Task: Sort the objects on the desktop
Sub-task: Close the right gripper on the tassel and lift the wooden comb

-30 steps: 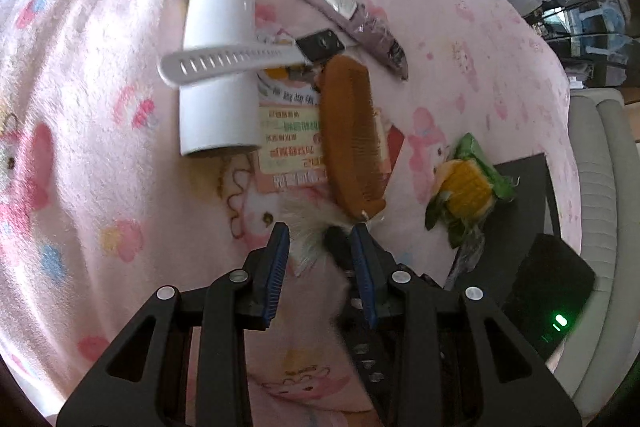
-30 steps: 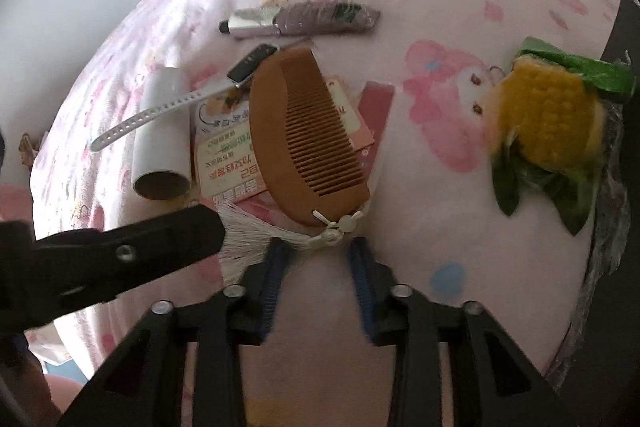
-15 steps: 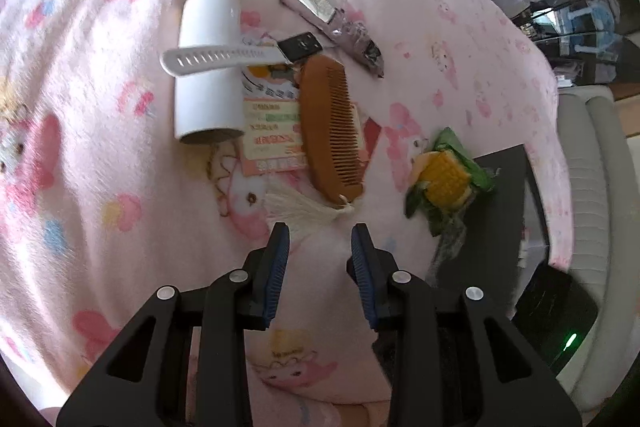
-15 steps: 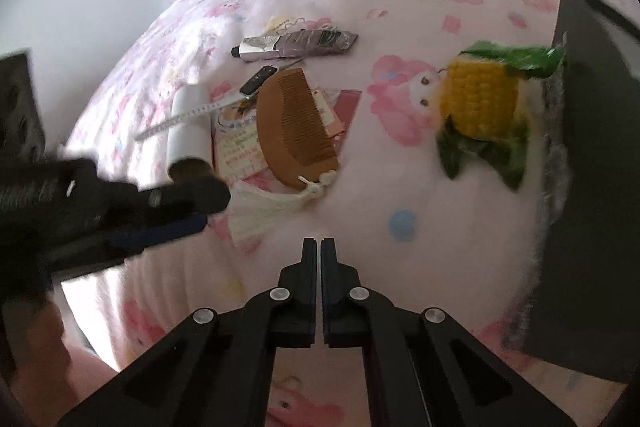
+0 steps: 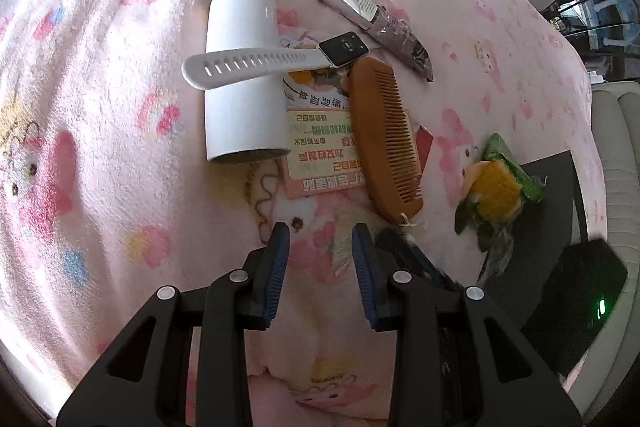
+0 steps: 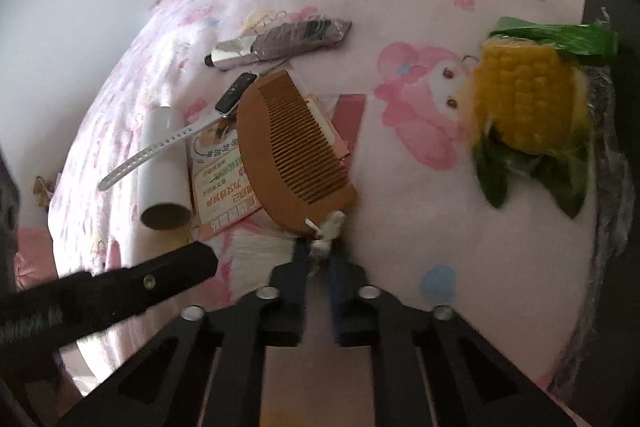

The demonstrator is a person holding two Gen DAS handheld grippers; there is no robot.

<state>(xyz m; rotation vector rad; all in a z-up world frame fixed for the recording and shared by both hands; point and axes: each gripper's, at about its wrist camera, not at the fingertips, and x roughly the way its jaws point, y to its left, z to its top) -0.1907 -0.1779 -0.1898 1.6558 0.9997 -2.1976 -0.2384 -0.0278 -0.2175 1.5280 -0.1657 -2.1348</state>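
A brown wooden comb (image 5: 384, 135) (image 6: 288, 155) with a white tassel (image 6: 324, 239) lies on a printed leaflet (image 5: 320, 147) on the pink blanket. A white-strapped watch (image 5: 256, 65) (image 6: 160, 147) rests across a white cylinder (image 5: 244, 83) (image 6: 164, 171). My right gripper (image 6: 319, 263) is at the comb's near end, its jaws narrowed onto the tassel knot. My left gripper (image 5: 320, 259) hovers open just left of the tassel, nothing between its fingers. It shows as a dark bar (image 6: 160, 279) in the right wrist view.
A folded purple umbrella (image 5: 372, 11) (image 6: 280, 39) lies beyond the comb. A plush corn cob (image 5: 496, 191) (image 6: 528, 103) sits to the right, at the edge of a black mat (image 5: 556, 179). A black device (image 5: 592, 291) with a green light is at the far right.
The right gripper was fully shut and held back; it has moved forward to the comb's end and now grips the tassel knot. The left gripper has come closer to the blanket.
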